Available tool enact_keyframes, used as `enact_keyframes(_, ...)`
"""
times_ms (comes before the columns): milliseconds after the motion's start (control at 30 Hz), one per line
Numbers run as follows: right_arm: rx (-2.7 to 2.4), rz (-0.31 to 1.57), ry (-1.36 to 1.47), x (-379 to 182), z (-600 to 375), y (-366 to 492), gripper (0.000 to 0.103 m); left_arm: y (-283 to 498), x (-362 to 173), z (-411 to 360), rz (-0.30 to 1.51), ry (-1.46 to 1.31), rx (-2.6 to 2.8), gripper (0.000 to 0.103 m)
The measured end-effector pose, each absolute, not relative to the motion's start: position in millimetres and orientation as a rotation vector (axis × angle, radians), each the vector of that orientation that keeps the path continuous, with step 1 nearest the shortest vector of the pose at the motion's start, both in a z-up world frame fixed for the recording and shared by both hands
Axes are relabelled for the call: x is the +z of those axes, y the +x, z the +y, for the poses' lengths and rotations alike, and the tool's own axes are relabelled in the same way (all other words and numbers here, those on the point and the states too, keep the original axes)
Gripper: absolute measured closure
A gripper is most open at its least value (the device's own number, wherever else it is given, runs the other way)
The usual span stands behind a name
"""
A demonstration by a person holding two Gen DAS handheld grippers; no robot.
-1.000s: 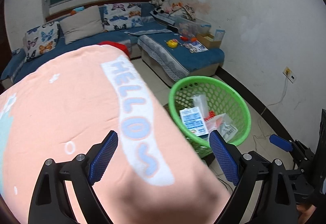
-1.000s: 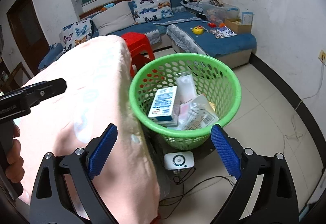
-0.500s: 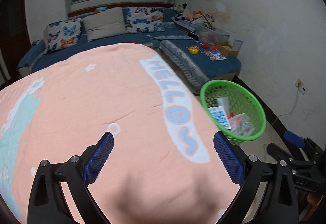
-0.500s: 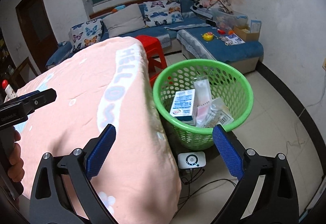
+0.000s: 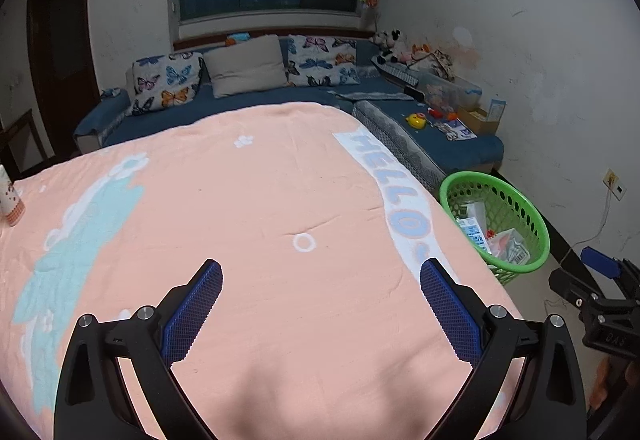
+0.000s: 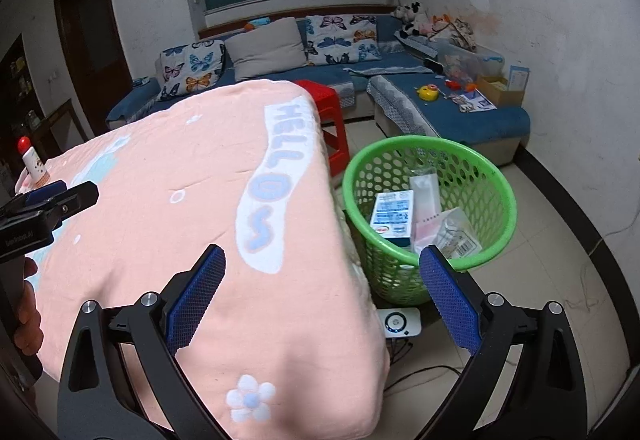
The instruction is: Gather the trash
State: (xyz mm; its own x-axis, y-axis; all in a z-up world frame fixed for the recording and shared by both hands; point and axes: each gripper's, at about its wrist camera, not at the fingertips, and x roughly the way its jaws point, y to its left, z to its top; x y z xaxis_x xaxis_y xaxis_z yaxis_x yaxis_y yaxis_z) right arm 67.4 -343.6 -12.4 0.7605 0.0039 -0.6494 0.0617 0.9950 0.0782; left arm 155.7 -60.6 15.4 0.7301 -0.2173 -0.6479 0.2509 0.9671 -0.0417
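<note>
left wrist view: hovering over the peach-pink blanket-covered table [image 5: 256, 199], left gripper [image 5: 320, 304] spread wide, having just been opening, nothing between its blue pads. no litter showing on the cloth.

right wrist view: right gripper [image 6: 322, 290] also gaping, empty. sitting beside the table, the green perforated plastic basket [image 6: 492, 179] already holding a white-blue carton [image 6: 394, 211] and crinkled wrappers [image 6: 448, 228]. likely nearing completion.
</note>
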Motion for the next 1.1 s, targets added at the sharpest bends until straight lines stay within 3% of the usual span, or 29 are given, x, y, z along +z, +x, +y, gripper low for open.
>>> enact_keyframes(300, 0.001, 0.663, 0.116, -5, -326, 57, 0.005, 125, 26, -41, 0.610, 0.085, -0.175, 0.007)
enact_keyframes(1100, 0.052, 0.629, 0.060, -10, -290, 44, 0.005, 97, 23, -1, 0.568, 0.050, -0.015, 0.007)
